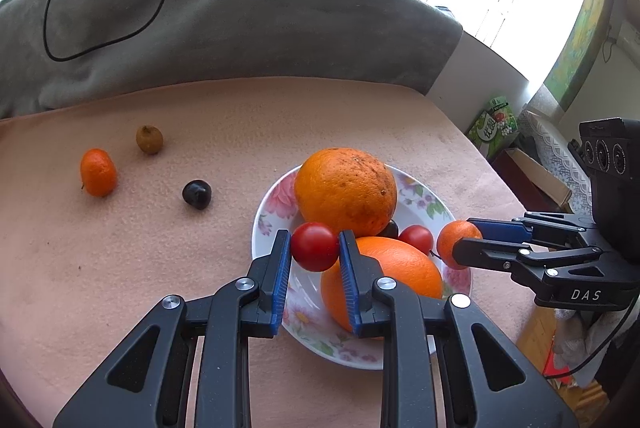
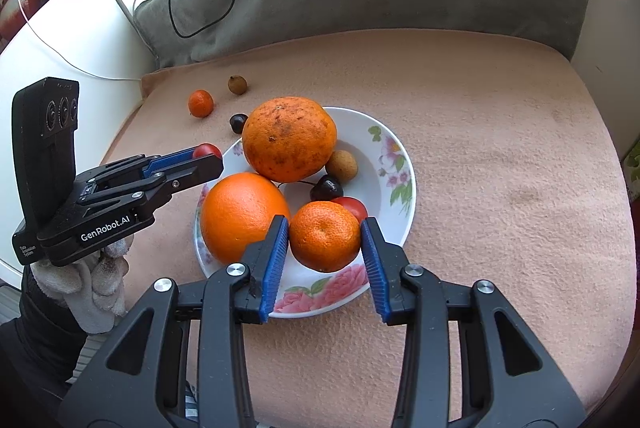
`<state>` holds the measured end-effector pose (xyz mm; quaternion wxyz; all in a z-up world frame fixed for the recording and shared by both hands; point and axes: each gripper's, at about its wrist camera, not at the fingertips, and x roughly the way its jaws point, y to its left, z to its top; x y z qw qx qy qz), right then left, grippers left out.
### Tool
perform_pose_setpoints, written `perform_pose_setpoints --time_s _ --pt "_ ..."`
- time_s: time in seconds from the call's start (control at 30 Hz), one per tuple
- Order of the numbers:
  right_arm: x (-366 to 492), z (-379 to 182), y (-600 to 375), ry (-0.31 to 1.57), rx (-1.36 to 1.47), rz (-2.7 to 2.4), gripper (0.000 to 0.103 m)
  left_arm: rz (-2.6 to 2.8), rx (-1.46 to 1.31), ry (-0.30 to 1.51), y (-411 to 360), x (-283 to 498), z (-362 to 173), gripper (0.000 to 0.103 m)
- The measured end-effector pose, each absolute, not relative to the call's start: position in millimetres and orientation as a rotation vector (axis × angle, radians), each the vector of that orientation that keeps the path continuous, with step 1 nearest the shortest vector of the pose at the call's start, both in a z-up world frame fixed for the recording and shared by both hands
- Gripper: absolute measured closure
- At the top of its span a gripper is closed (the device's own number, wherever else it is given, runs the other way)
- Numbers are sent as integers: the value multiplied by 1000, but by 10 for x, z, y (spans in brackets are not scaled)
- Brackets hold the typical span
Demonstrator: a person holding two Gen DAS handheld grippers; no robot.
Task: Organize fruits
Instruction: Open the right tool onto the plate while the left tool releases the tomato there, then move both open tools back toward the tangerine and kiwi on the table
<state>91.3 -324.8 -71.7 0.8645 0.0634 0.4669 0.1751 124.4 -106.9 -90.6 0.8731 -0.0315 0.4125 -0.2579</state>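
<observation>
Mandarin (image 2: pixel 325 236) btwn right hand-held gripper (image 2: pixel 325 248) pads (image 2: pixel 276 264)

I see a white plate (image 2: pixel 400 212) with pink flowers and green leaves on the rim. Two big oranges: back orange (image 2: pixel 289 138) dull orange with brown speckles, front orange (image 2: pixel 242 214) clean bright orange. Mandarin (image 2: pixel 325 235) bright orange, cherry tomato (image 1: pixel 315 246) glossy red. Dark purple-black cherry (image 1: pixel 197 192) on the peach-pink cloth (image 1: pixel 140 268). Loose kumquat (image 1: pixel 98 172) orange, longan (image 1: pixel 149 139) olive-brown. My grippers: left gripper (image 1: pixel 315 248) and right gripper (image 2: pixel 325 240) black with blue pads. Grey-green blanket (image 1: pixel 224 20) behind, black cable (image 1: pixel 52 28) across it.
</observation>
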Motion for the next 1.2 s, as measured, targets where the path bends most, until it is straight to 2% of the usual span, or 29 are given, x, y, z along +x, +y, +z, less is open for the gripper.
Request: perform_pose_setpoints --time_s 0.03,0.07,0.13,0.27,0.33,0.37,0.53,1.2 --pt "913 -715 -3251 976 134 366 57 -539 -66 861 -1073 1236 -902 78" --pt "908 -707 -3254 972 135 366 46 -540 -66 859 -1072 1231 -896 70" --pt "898 -675 -3259 953 135 371 39 -545 -67 851 -1073 1225 -878 65" --pt "883 -621 -3255 938 122 374 37 -540 -62 840 -1068 1209 -839 53" --pt "875 -615 -3264 937 124 376 30 -539 -58 833 -1065 1201 -818 51" --pt "869 -615 -3268 934 125 377 28 -537 -56 830 -1072 1199 -812 46" --pt "846 -621 -3266 936 115 368 28 -506 -60 833 -1060 1209 -788 34" --pt "915 -505 -3221 901 74 342 28 -405 -49 810 -883 1232 -704 33"
